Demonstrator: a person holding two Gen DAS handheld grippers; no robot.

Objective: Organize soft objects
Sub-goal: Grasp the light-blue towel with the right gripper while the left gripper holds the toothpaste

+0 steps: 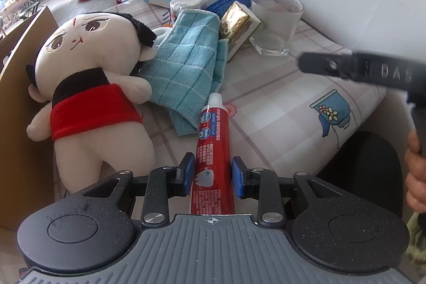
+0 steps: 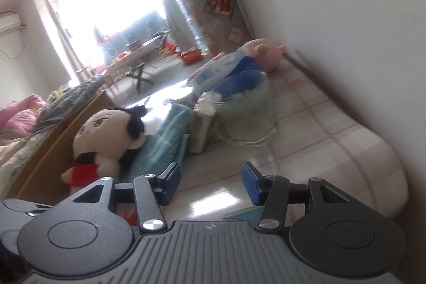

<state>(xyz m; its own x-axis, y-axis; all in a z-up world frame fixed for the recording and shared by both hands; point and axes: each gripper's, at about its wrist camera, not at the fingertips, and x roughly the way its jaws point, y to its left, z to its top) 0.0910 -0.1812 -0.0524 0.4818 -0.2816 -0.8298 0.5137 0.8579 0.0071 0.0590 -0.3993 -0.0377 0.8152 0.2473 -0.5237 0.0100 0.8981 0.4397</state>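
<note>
Toothpaste (image 1: 211,151) between left tool (image 1: 213,175); right tool (image 2: 211,184) empty.

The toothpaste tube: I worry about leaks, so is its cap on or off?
On. The red toothpaste tube lying between the left gripper's fingers ends in a white cap.

A lived-in home. The counter (image 1: 279,108) wears a checked tablecloth printed with a blue flowerpot and stands against a white wall. Beyond it, a fridge under a patterned cover (image 2: 213,4), a bright doorway, a wall air conditioner (image 2: 9,21), and rumpled bedding (image 2: 24,124) to the counter's left.
</note>
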